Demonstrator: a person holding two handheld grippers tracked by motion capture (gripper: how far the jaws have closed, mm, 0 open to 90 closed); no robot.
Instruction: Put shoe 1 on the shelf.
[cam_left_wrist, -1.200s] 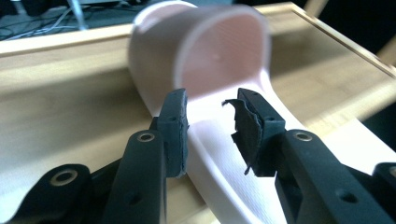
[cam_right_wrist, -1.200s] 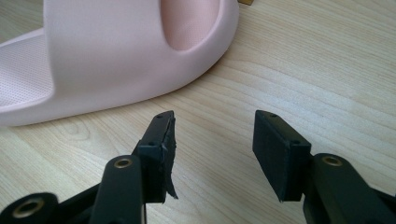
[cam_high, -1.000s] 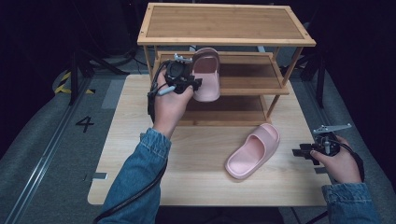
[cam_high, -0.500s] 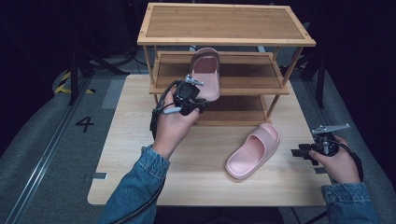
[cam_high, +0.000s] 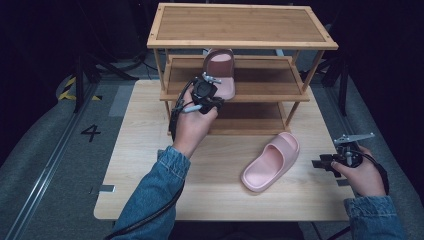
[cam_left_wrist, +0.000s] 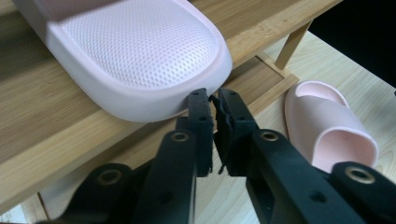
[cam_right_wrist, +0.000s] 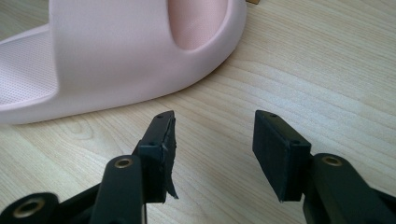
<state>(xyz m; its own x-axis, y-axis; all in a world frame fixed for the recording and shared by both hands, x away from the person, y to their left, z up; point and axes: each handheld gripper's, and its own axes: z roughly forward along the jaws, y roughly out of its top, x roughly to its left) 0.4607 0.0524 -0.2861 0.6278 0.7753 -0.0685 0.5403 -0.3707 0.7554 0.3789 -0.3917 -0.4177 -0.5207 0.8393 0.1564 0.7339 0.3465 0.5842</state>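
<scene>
Just beyond the closed left tongs (cam_left_wrist: 214, 100) lies the shelved slipper (cam_left_wrist: 126, 51).

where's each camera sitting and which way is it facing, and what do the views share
High view: above the person's side, looking forward and down at the table, rack and both slippers; both forearms, the left tongs and right tongs show.
Left gripper view: rides the left tongs, jaws together, facing the shelf slipper.
Right gripper view: rides the right tongs, jaws apart, facing the table slipper.
Shared: the table slipper appears in all three.
</scene>
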